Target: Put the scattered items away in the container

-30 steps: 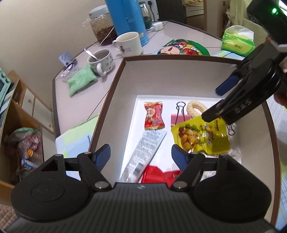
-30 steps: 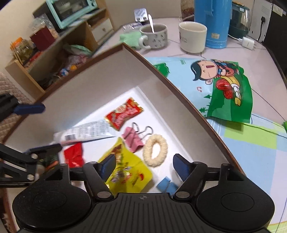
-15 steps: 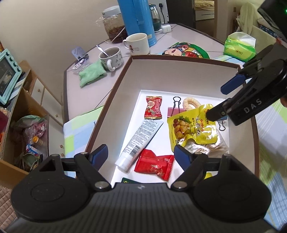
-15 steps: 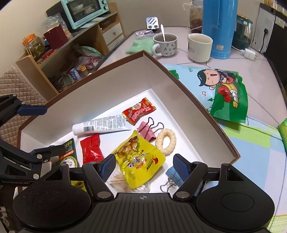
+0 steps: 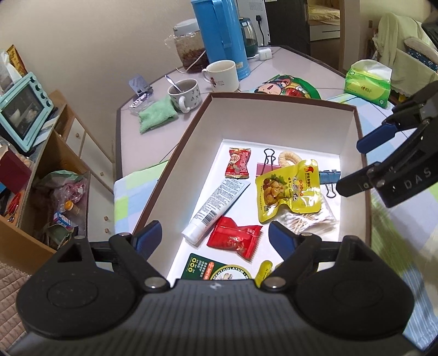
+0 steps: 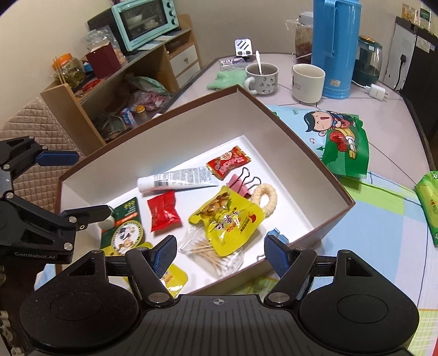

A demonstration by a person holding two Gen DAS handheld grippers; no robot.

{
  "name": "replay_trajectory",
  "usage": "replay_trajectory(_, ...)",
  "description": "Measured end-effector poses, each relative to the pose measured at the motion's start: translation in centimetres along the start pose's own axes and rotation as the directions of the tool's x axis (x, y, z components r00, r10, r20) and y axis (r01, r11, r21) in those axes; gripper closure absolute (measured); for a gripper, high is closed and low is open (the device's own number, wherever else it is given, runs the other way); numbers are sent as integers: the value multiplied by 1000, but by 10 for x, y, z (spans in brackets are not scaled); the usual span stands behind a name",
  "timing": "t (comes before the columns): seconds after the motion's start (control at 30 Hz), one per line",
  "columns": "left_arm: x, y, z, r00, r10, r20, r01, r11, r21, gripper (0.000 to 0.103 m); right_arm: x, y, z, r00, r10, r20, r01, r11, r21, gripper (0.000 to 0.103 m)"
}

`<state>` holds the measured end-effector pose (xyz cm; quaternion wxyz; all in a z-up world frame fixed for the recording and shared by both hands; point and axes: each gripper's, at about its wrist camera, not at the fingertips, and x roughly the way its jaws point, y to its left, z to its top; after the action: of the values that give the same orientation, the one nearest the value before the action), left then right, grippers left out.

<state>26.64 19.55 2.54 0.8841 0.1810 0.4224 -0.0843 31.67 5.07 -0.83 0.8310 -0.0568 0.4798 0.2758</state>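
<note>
A pale lilac tabletop [image 6: 388, 115], partly covered by a blue, green and white checked cloth [image 6: 383, 219], carries the brown-rimmed white cardboard box [image 6: 325, 175]. Inside the box lie a yellow snack pouch [image 6: 228, 221], a white tube [image 6: 175, 179], red candy wrappers [image 5: 237, 163], a pink binder clip [image 6: 241, 183] and a bag of cotton swabs [image 6: 210, 250]. Beyond it stand a tall blue thermos [image 6: 335, 46], a cream mug [image 6: 306, 82], a patterned cup with a spoon [image 6: 261, 78] and a green cartoon-printed bag [image 6: 342, 142]. A wooden shelf [image 6: 90, 93] beside the table bears a mint toaster oven [image 6: 143, 22]. The left gripper [image 5: 212, 237] and right gripper [image 6: 219, 253] both hover above the box with fingers spread wide, holding nothing.
</note>
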Motion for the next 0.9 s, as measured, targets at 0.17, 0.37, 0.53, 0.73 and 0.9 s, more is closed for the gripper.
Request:
replay_trajectory(0.17,-15,-7,-3,999,30,11,-30,999,-10,20,-13,5,-6,1000,7,25,-6,1000,-16,29)
replay_trajectory(0.37,-34,-14,-7,997,73,17,-72,997,-36,19,-25,7,-11,999,22,48,-20,999,-39,29)
replay_trajectory(0.53,-46,-21,-11,995,97,13,-96,994,-55,19,-34,8,-16,997,42,64,-38,997,-65,29)
replay_trajectory(0.73,-60,-35,-14,992,125,14,-123,989,-87,15,-44,5,-18,996,67,62,-60,992,-115,29)
replay_trajectory(0.9,-70,-49,-19,990,138,-1,-137,982,-128,15,-51,1,-19,996,84,44,-74,980,-187,29)
